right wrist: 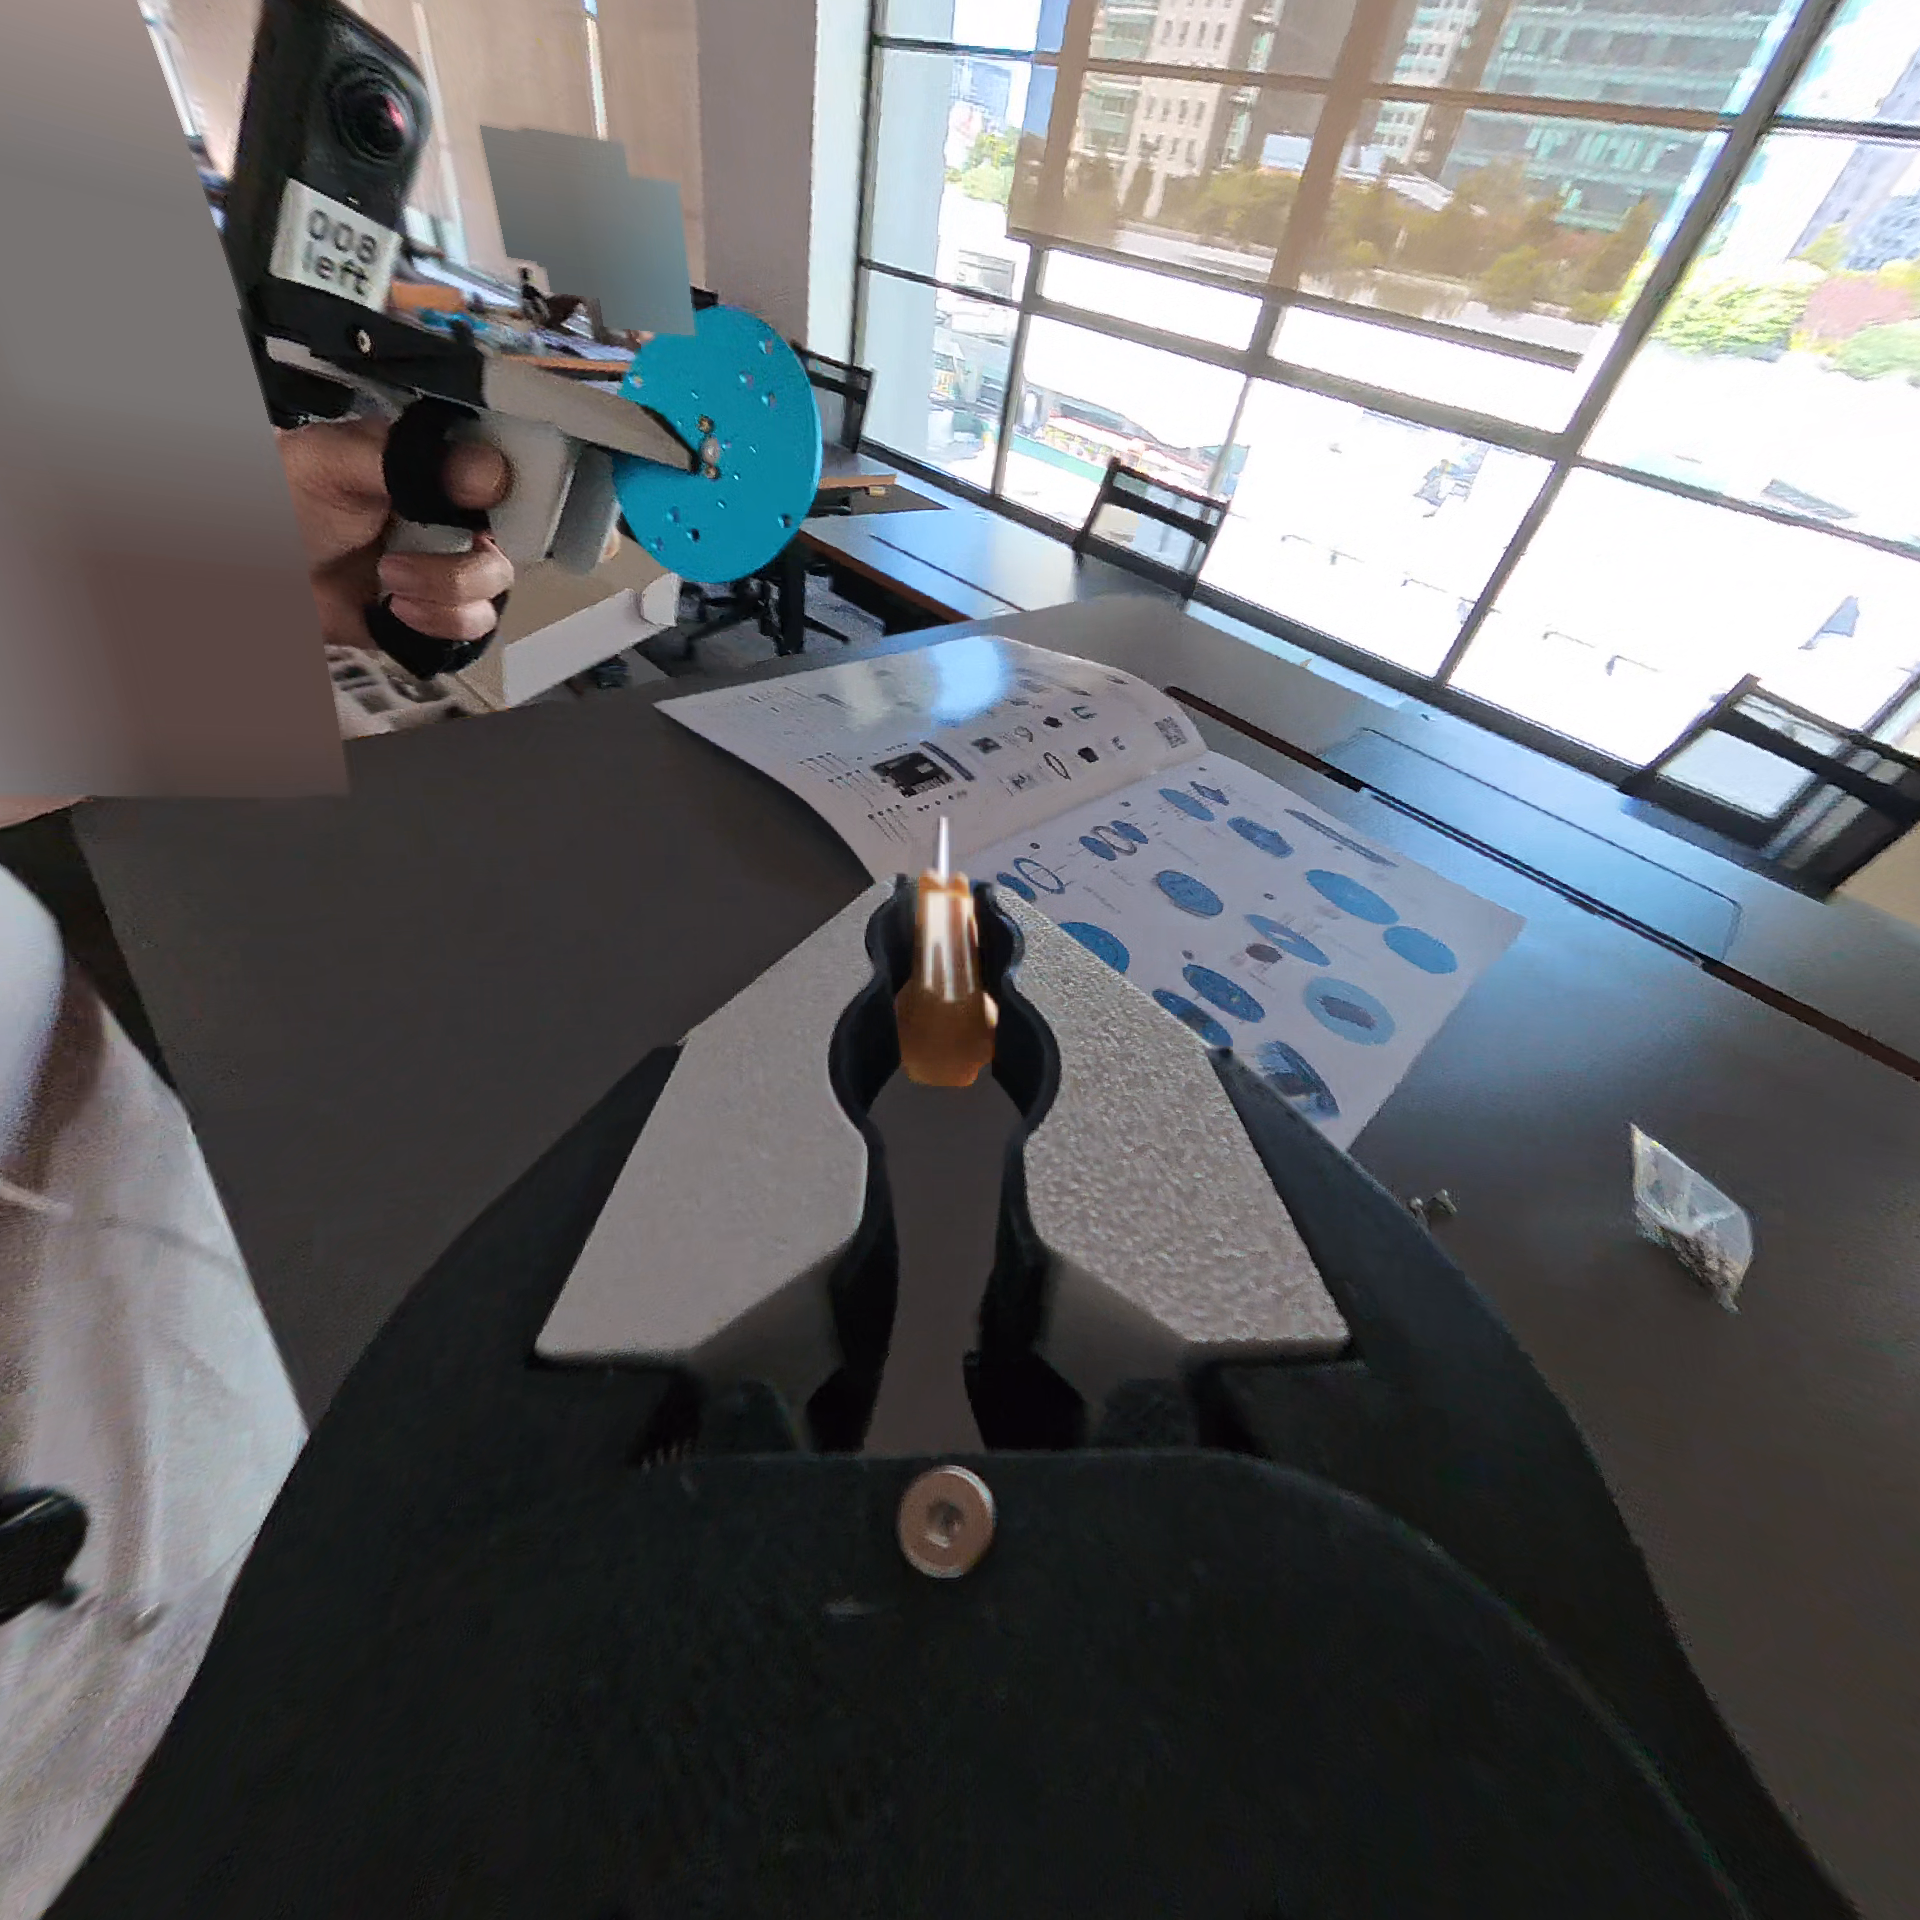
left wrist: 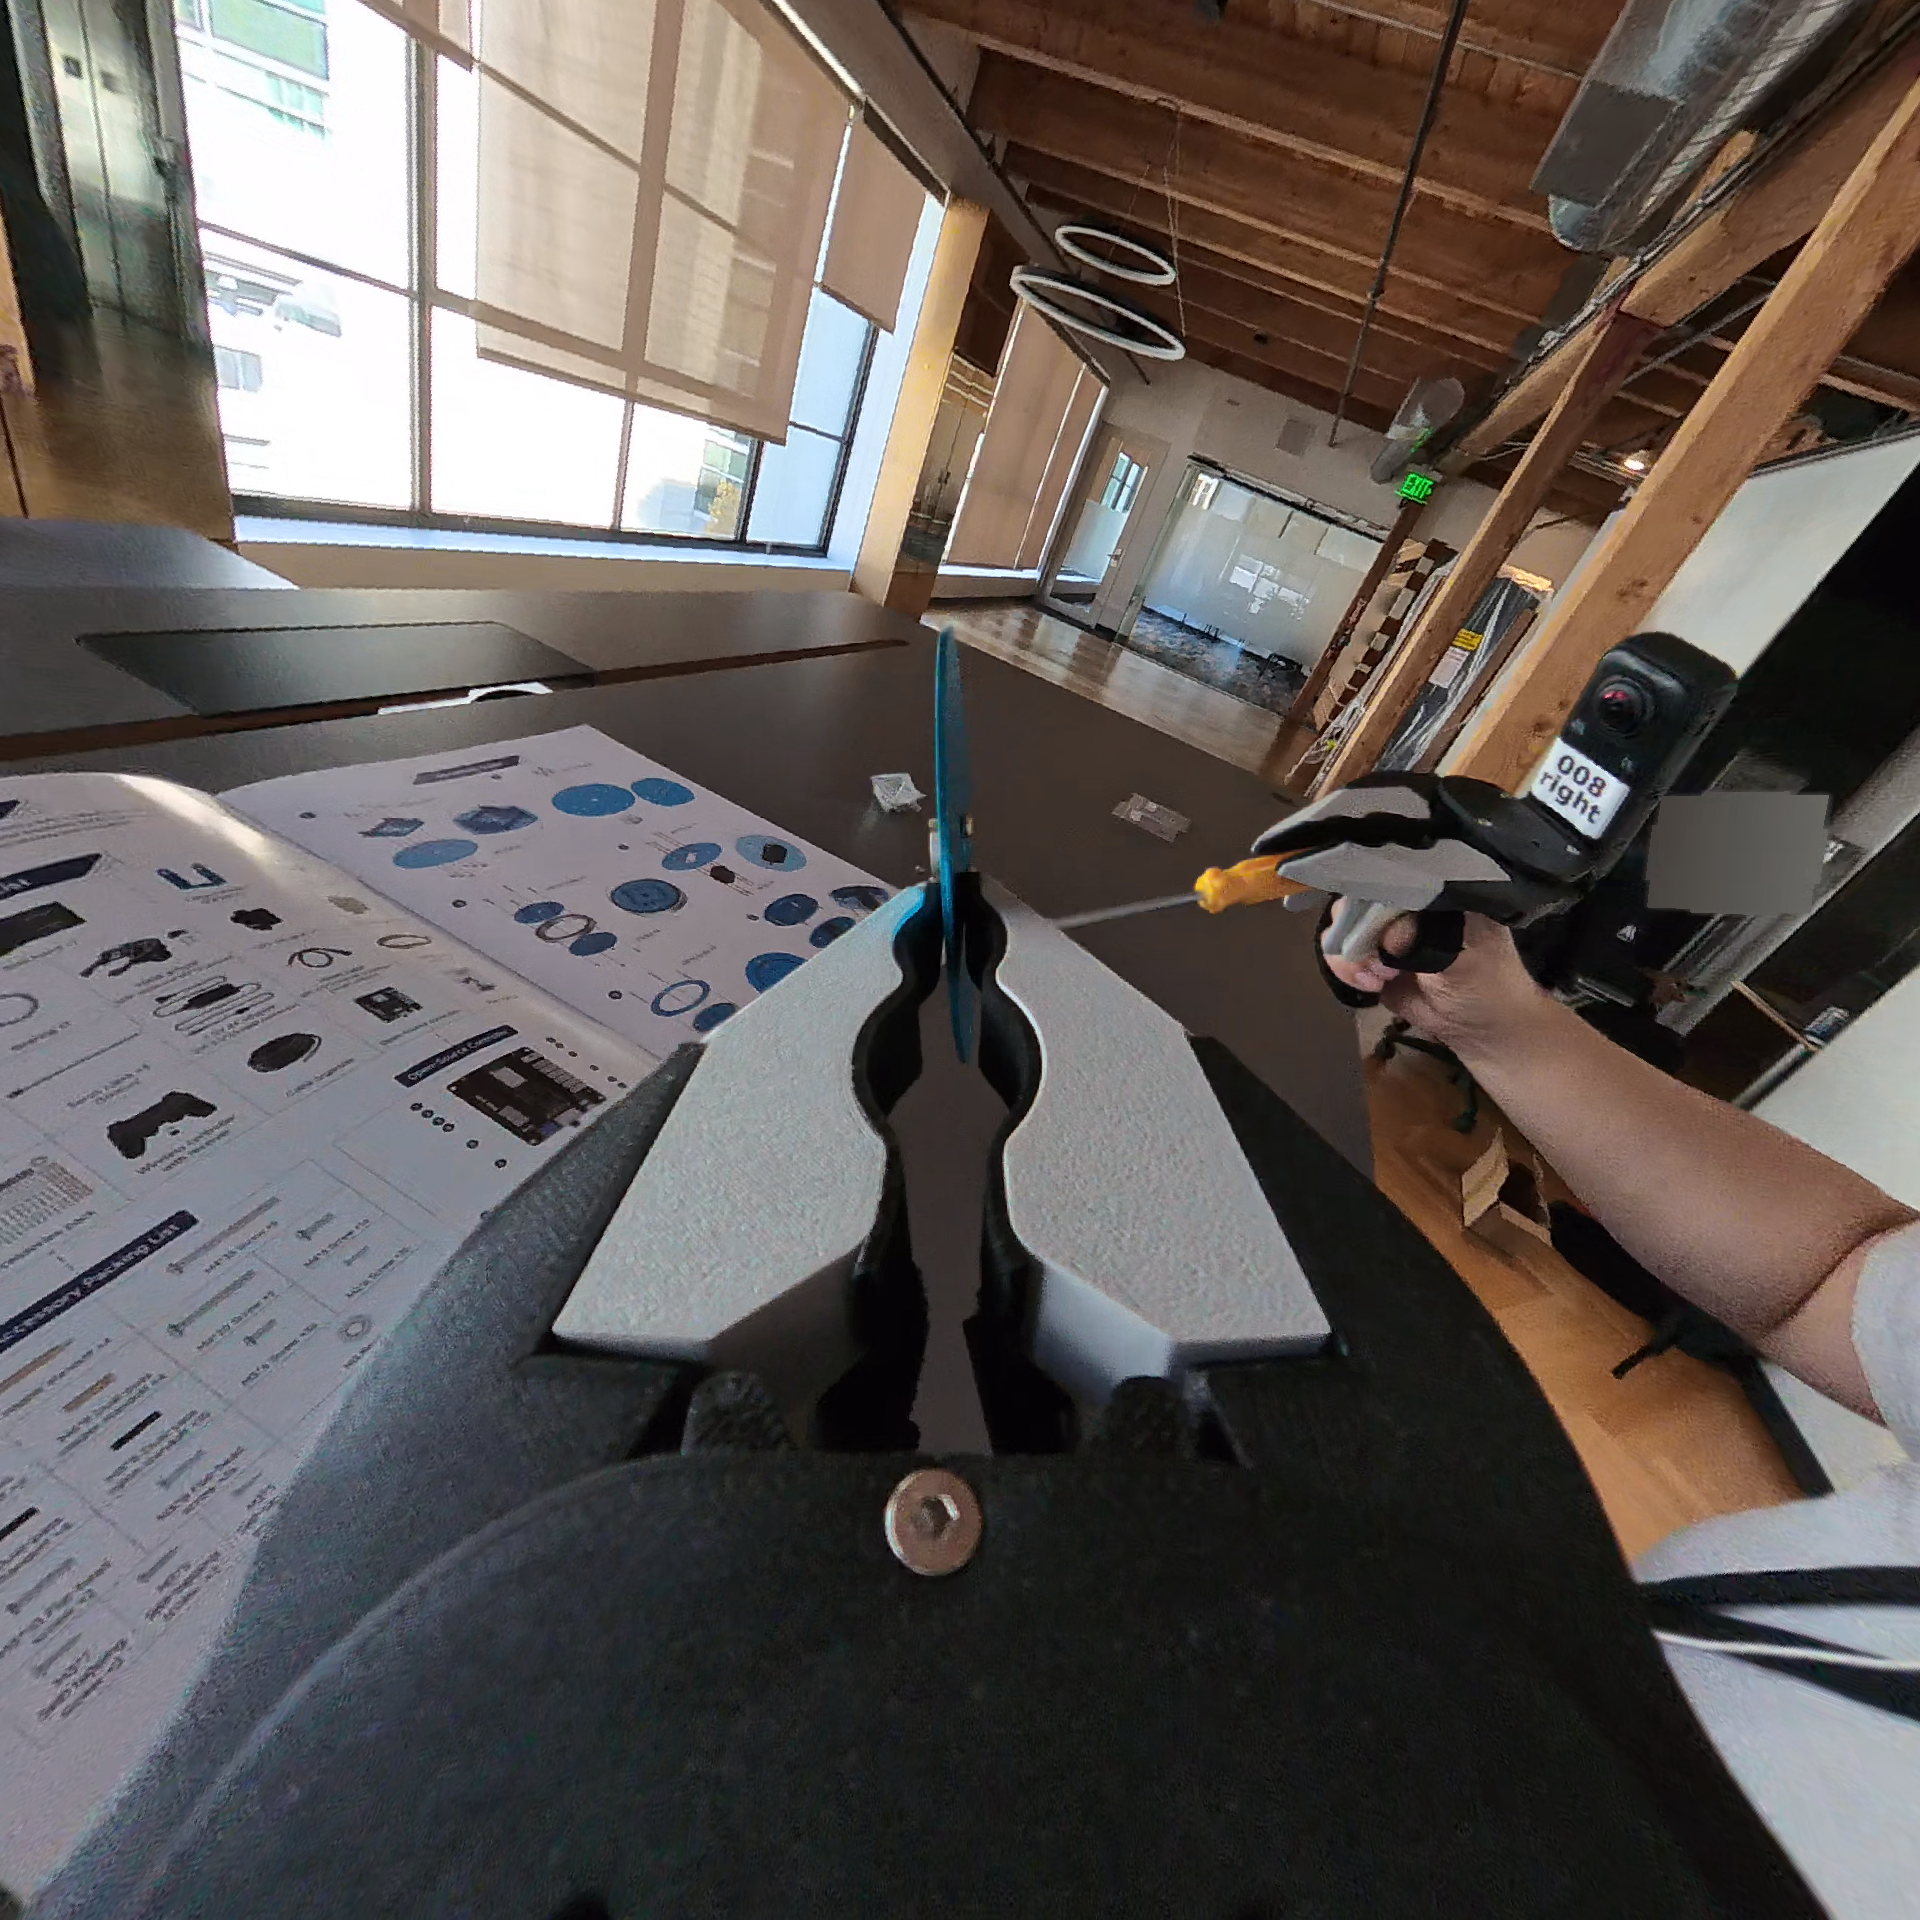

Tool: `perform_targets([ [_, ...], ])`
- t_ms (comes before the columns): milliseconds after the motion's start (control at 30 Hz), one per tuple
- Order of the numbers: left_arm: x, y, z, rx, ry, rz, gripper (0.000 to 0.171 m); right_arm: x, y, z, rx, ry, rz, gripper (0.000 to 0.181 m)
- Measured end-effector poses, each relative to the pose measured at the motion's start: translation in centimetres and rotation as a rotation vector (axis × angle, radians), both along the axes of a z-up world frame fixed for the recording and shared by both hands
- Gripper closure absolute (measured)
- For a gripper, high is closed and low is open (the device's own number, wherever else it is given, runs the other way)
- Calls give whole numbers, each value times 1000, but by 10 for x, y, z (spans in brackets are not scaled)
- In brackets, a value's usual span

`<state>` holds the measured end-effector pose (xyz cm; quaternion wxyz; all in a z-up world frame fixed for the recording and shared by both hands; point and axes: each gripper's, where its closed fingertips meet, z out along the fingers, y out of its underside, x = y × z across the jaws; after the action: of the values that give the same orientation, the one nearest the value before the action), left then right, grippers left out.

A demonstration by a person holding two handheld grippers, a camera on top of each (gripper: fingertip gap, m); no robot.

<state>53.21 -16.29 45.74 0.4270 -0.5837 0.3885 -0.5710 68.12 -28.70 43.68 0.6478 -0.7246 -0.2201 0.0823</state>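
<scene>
Left wrist view: left gripper (left wrist: 951, 935) clamps a blue perforated disc (left wrist: 951, 790) edge-on; right gripper (right wrist: 940, 935) pinches an orange-handled screwdriver (right wrist: 940, 997) above the open manual (right wrist: 1195, 873)

wrist cameras close, apparently facing, sharing open booklet (left wrist: 312, 987)

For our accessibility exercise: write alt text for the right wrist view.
The right tool grips an orange-handled screwdriver above a dark table. Upper left, the left tool holds a blue perforated disc; an open manual lies beyond.
</scene>
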Motion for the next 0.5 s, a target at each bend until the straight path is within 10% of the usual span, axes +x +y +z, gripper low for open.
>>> perform_targets([
  [300,69,26,-26,7,178,214,169,47,42,-54,-141,-22,322,181],
  [500,115,21,-2,57,125,366,170,78,34,-95,-335,-94,445,181],
])
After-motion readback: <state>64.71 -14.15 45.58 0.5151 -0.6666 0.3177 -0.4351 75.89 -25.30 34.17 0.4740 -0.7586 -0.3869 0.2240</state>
